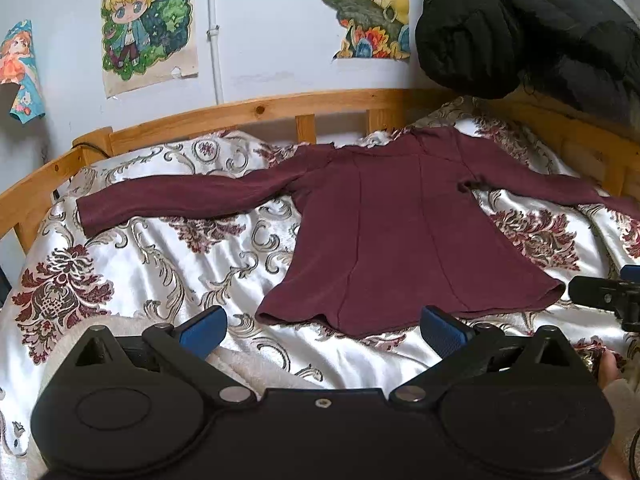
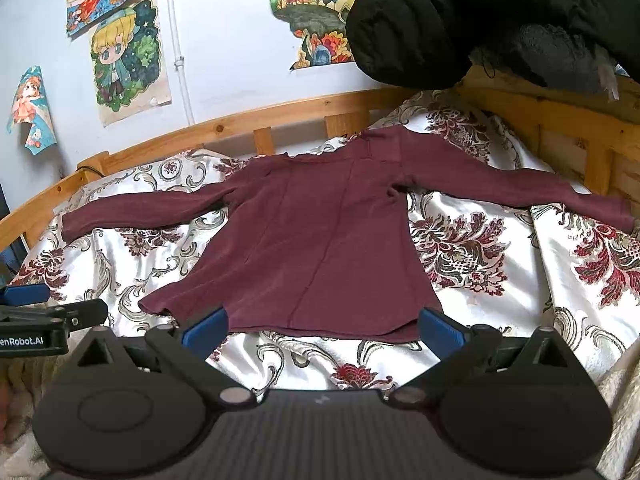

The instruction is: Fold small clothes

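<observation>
Both grippers, left gripper [image 1: 324, 330] and right gripper [image 2: 322, 326], fingers spread wide, empty, near maroon top [image 1: 392, 232] spread flat on bed [image 1: 160, 264].

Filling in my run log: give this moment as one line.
stage: before first fold | maroon long-sleeved top: flat on patterned satin bedspread, sleeves spread | left tongs: open | right tongs: open

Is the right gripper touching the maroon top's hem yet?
Cannot tell. In the right wrist view the open right gripper has blue fingertips overlapping the maroon top hem.
</observation>
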Motion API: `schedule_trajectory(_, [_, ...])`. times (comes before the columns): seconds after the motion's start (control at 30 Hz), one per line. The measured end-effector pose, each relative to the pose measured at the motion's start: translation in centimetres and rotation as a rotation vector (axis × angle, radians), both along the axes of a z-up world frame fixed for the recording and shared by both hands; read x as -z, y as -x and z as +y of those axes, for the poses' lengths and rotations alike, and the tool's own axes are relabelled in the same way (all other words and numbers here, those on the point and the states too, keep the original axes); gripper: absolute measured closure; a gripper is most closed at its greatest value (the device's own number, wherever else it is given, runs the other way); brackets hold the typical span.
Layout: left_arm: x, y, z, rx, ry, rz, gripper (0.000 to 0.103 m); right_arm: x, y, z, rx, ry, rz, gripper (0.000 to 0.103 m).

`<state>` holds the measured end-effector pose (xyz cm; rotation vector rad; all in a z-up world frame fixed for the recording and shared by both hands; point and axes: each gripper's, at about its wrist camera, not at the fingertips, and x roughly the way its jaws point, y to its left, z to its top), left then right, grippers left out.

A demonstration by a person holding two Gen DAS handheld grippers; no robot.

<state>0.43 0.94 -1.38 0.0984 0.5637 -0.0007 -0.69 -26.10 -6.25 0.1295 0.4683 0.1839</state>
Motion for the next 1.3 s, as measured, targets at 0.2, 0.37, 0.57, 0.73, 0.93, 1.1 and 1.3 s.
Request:
schedule_trajectory(0.2, [0.3, -1.3, 0.1, 0.0, 0.002, 0.084, 0.001, -0.2, -1.3, -0.3, 0.045, 0.008, 0.108, 0.0])
schedule_trajectory(0.37, [0.6, -2.5, -0.5, 0.037, -0.013, 0.155, 0.001, 0.2, -2.0, -0.8, 0.053, -0.007, 0.158, 0.0])
schedule_trajectory(0.57, [1.1, -4.7, -1.9, 0.125, -0.061, 0.253, 0.001, 0.6, -3.8, -1.6, 0.085, -0.021, 0.22, 0.0])
schedule_trajectory(0.73, [1.2, -6.7, -3.3, 0.178, -0.094, 0.286, 0.001, 0.6, -5.5, -3.0, 0.12, -0.055, 0.267, 0.0])
schedule_trajectory(0.93, [0.8, -11.1, -4.7, 0.211, -0.084, 0.338, 0.001, 0.3, -8.2, -5.1, 0.175, -0.089, 0.328, 0.0])
schedule_trajectory(1.1, [0.7, -14.8, -6.2, 0.239, -0.128, 0.359, 0.001, -0.3, -10.8, -7.2, 0.223, -0.065, 0.33, 0.0])
schedule_trajectory(1.3, [0.9, -19.2, -7.1, 0.239, -0.149, 0.337, 0.001, -0.4, -13.7, -9.5, 0.301, -0.059, 0.385, 0.0])
